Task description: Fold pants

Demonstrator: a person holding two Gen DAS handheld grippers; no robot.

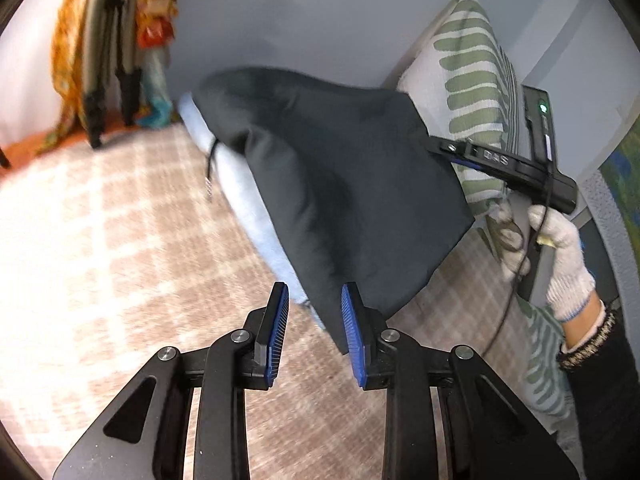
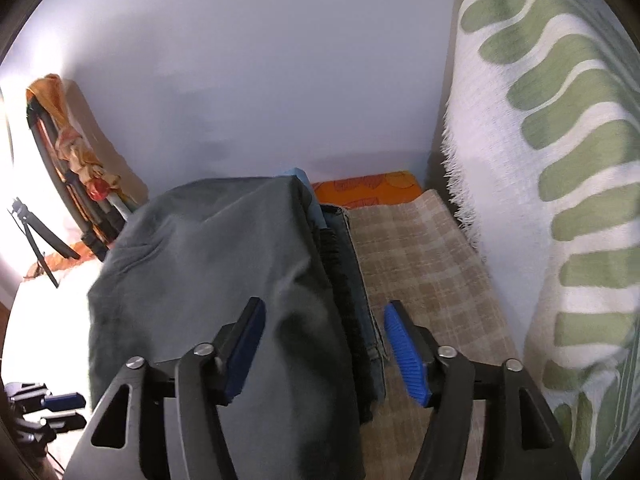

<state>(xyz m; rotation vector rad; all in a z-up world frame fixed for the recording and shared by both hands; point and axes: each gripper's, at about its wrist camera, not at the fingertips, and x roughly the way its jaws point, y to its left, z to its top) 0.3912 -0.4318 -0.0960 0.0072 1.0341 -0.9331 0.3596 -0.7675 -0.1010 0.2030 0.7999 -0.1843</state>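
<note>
My left tongs (image 1: 315, 292) stand a little way apart, with a narrow gap between the blue pads (image 1: 278, 336), and they grip nothing. The lower corner of the dark pants (image 1: 340, 184) hangs just beside the right-hand pad, partly behind that finger, but the pads do not press on it. Through the gap I see only the checked bedcover (image 1: 120, 248) and a strip of light blue cloth (image 1: 248, 200).

My right tongs (image 2: 325, 308) are spread wide. The pants run down between their two fingers, yet neither pad squeezes the cloth, and the right-hand pad stands clear of it over the bedcover. From my left camera I see these tongs reaching in from the right, their tip at the far edge of the pants, with my white-gloved hand (image 1: 560, 248) wrapped round the handle and a black cable trailing down from it.

The pants lie draped in a soft hump over a pile of clothes on the bed. The light blue cloth shows from under their left side and at the far end of the pile. Along the right side of the pile, a pair of jeans (image 2: 358, 280) lies under them, edge on. The pile sits against the pale wall (image 2: 260, 80).

To the right of the pile stands a white cushion with green stripes (image 2: 560, 160), its fringed edge near the bedcover. An orange patterned cloth (image 2: 372, 188) lies at the far end of the bed. Some orange fabric hangs over dark poles in the left corner; it is too blurred to tell more.
</note>
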